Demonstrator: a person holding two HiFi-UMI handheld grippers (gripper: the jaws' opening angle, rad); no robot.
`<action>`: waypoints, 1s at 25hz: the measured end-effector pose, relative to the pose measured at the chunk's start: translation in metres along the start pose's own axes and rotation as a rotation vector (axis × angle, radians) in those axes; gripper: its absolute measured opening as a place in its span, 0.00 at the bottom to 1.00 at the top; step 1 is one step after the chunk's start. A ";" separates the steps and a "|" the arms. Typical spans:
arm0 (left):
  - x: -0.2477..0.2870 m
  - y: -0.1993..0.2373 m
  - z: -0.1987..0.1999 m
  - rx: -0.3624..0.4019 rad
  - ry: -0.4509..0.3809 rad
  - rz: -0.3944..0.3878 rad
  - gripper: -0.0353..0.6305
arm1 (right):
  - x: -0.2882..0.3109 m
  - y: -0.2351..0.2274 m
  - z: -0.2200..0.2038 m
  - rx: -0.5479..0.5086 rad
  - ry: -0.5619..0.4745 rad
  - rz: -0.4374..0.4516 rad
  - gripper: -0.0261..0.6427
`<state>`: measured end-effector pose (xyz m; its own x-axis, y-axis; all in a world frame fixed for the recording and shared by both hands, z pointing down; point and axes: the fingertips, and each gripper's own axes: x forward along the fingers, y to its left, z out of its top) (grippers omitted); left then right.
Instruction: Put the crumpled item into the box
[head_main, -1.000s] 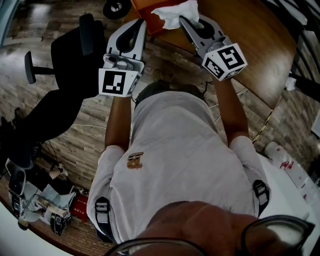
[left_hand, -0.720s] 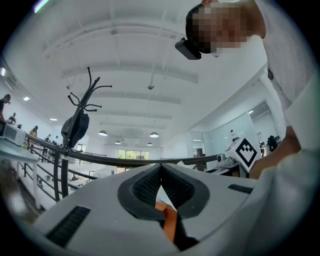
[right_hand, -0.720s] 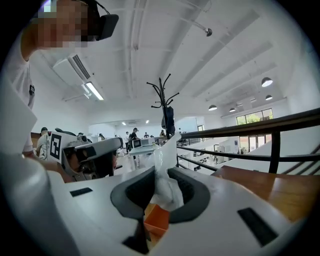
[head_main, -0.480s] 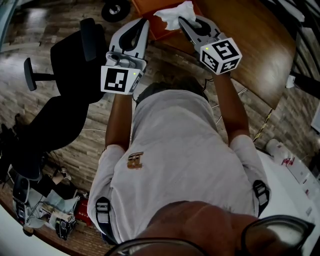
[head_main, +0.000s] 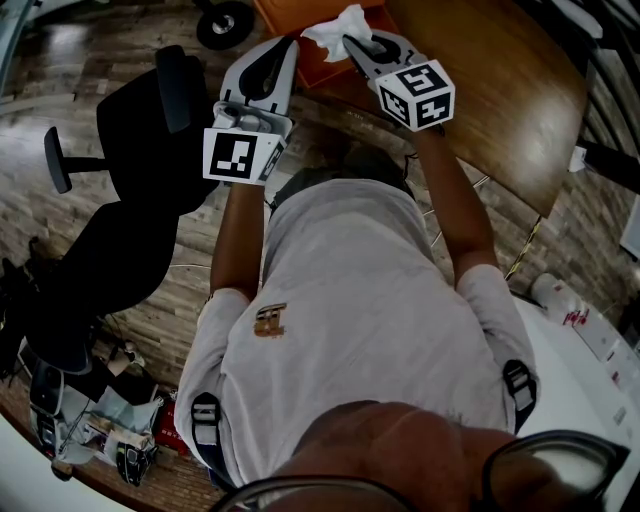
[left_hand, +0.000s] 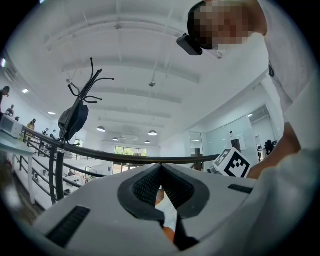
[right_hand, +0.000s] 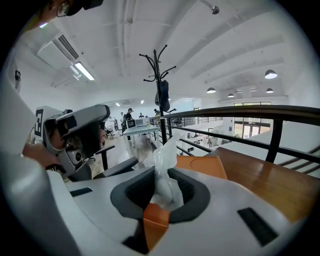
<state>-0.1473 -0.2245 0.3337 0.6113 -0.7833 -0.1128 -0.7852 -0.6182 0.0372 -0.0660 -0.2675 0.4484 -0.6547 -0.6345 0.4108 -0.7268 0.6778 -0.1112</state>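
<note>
In the right gripper view the white crumpled item (right_hand: 161, 167) sticks up from between the dark pads, and my right gripper (right_hand: 162, 189) is shut on it. From the head view, that right gripper (head_main: 354, 46) holds the crumpled item (head_main: 335, 26) over the near edge of the orange box (head_main: 300, 40). The box (right_hand: 202, 166) lies just beyond the jaws on the wooden table (right_hand: 270, 182). To its left my left gripper (head_main: 283, 48) points at the box. Its jaws meet at the tips with nothing held in the left gripper view (left_hand: 161, 169).
A black office chair (head_main: 145, 115) stands left of the person, on the wooden floor. The brown table (head_main: 500, 90) stretches to the right. Bags and clutter (head_main: 90, 420) lie at the lower left. A coat stand (right_hand: 160, 100) and a railing (right_hand: 240, 112) stand beyond the table.
My right gripper has carried the crumpled item to the left and farther away, onto the box's edge. The left gripper has hardly moved.
</note>
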 end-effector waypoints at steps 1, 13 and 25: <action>0.003 -0.001 -0.001 -0.001 0.003 0.002 0.08 | 0.002 -0.003 -0.003 0.003 0.015 0.000 0.14; 0.018 0.007 -0.004 0.000 0.025 0.062 0.08 | 0.039 -0.020 -0.041 -0.011 0.227 0.033 0.14; 0.020 0.019 -0.009 0.001 0.043 0.101 0.08 | 0.068 -0.019 -0.074 -0.016 0.408 0.093 0.14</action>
<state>-0.1493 -0.2527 0.3411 0.5325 -0.8438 -0.0662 -0.8432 -0.5357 0.0457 -0.0810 -0.2958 0.5455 -0.5787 -0.3731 0.7252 -0.6628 0.7332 -0.1517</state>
